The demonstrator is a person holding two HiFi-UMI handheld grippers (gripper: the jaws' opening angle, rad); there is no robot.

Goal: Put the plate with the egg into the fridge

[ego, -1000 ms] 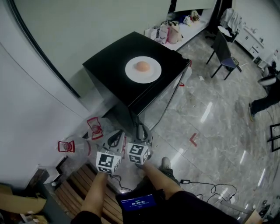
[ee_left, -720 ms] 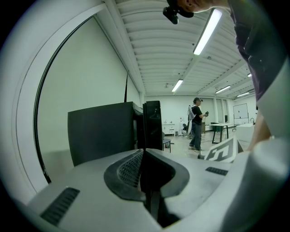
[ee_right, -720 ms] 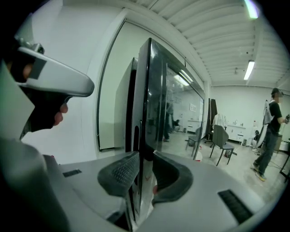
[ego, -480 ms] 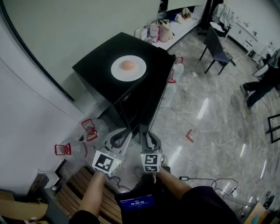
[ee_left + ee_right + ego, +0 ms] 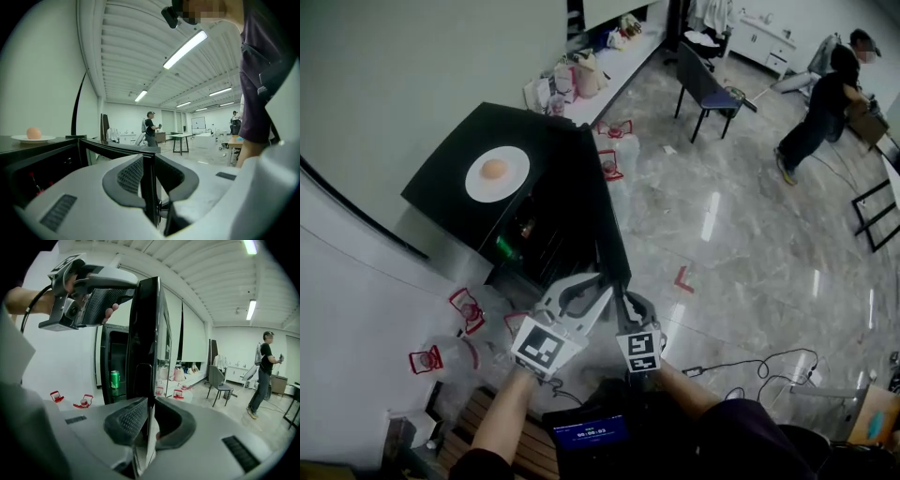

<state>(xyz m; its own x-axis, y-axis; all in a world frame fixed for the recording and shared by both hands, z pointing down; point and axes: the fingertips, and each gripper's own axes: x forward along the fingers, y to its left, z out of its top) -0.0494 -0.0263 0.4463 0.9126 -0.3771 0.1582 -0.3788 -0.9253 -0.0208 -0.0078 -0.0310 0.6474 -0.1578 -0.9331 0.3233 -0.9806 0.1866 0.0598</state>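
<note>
Left gripper and right gripper hold the fridge by its door, jaws clamped on the edge, right's just closed tighter, prob. to swing it wide. Plate w/ egg sits on top of the fridge, not yet moved.

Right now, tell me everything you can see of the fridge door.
The fridge door is a tall, glossy black panel, upright and swung open from the black fridge. Its free edge stands between the jaws of both grippers. The left gripper clamps it higher up. The right gripper, whose jaws have just been closing, holds it lower down.
</note>
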